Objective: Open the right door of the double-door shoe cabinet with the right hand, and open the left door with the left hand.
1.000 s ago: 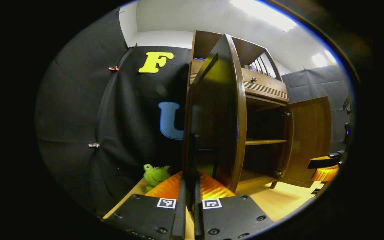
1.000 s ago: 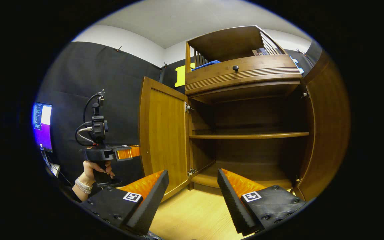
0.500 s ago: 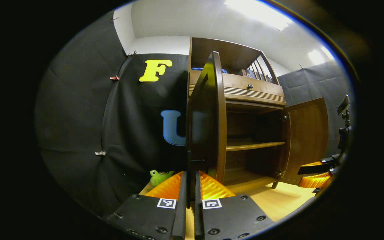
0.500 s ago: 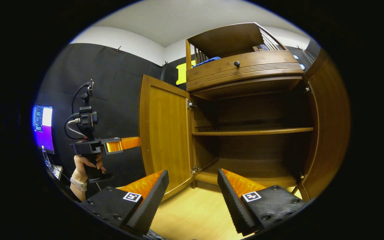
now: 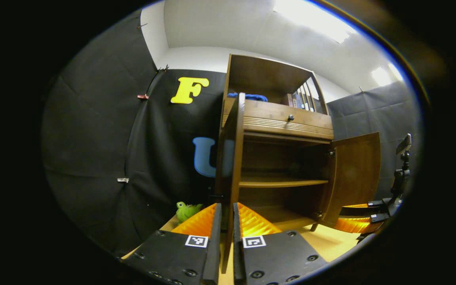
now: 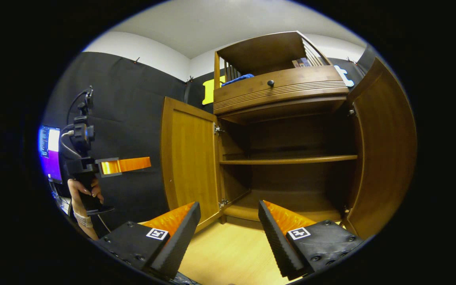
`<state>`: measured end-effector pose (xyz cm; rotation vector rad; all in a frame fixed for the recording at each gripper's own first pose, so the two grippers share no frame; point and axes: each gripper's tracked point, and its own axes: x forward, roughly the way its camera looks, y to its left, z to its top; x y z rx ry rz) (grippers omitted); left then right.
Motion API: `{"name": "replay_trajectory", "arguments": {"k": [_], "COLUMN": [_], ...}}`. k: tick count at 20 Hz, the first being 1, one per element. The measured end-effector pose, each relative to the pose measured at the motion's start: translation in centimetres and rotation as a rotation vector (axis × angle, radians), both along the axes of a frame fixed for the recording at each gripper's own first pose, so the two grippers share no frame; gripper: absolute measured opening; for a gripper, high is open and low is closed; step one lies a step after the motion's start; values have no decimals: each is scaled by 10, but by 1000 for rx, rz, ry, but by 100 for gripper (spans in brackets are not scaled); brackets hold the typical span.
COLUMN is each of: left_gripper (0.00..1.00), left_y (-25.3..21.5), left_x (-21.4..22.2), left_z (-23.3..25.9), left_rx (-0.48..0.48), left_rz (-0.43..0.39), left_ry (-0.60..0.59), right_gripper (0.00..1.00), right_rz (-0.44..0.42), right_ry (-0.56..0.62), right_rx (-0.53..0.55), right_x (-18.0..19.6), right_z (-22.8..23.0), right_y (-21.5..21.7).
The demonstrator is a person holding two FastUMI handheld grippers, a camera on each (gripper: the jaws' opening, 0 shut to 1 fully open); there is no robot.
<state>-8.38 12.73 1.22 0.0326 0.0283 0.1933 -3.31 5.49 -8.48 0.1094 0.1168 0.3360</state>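
Left gripper view: the shoe cabinet [image 5: 275,130] stands on a pale wooden surface [image 5: 327,243] against the black cloth wall, with both doors swung open. The left door [image 5: 231,166] is seen almost edge-on, straight ahead of the left gripper [image 5: 226,221]. The fingers of this gripper lie nearly parallel with a narrow gap between them. The door's lower edge appears in that gap, but whether the fingers press on it cannot be told. The right door [image 5: 356,174] stands wide open to the right, and the right gripper [image 5: 356,217] shows beyond it at the picture's edge. A middle shelf [image 5: 283,183] crosses the open interior. A drawer with a small dark knob [image 5: 290,117] sits above it, and a blue cloth [image 5: 249,96] lies on the top tier. A green frog toy [image 5: 186,209] rests on the surface left of the cabinet.

Right gripper view: the right gripper [image 6: 228,225] has its fingers spread wide, holding nothing, and points at the cabinet's open lower compartment. The left door [image 6: 188,158] and the right door [image 6: 386,146] flank the interior. A hand [image 6: 83,190] holds the left gripper [image 6: 127,165] near the left door's outer edge, without touching it. A lit screen [image 6: 52,152] glows at far left.
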Motion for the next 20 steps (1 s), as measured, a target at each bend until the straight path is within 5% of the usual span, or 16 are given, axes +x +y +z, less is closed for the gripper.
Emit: {"name": "replay_trajectory", "arguments": {"k": [1,3,8,13,20], "left_gripper": [27,27,74,100,100], "left_y": [-10,-32,-81,-101,-106], "left_x": [1,7,33,52,59], "left_z": [1,0,-12,-27,-30], "left_rx": [16,46,58,109,89], "left_rz": [-15,-57,-186,-211,-206], "left_ry": [-3,2,17,49,40], "right_gripper": [94,94,94,93,93], "right_rz": [-26,-85,-225,-289,-289], "right_ry": [-4,-22,-81,-75,-69], "right_rx": [-11,-38,-84,-74,-90], "right_x": [-1,-3,-12,-17,-19], "right_z": [4,10,34,40,42], "right_y": [-8,-23,-62,-87,-97]}}
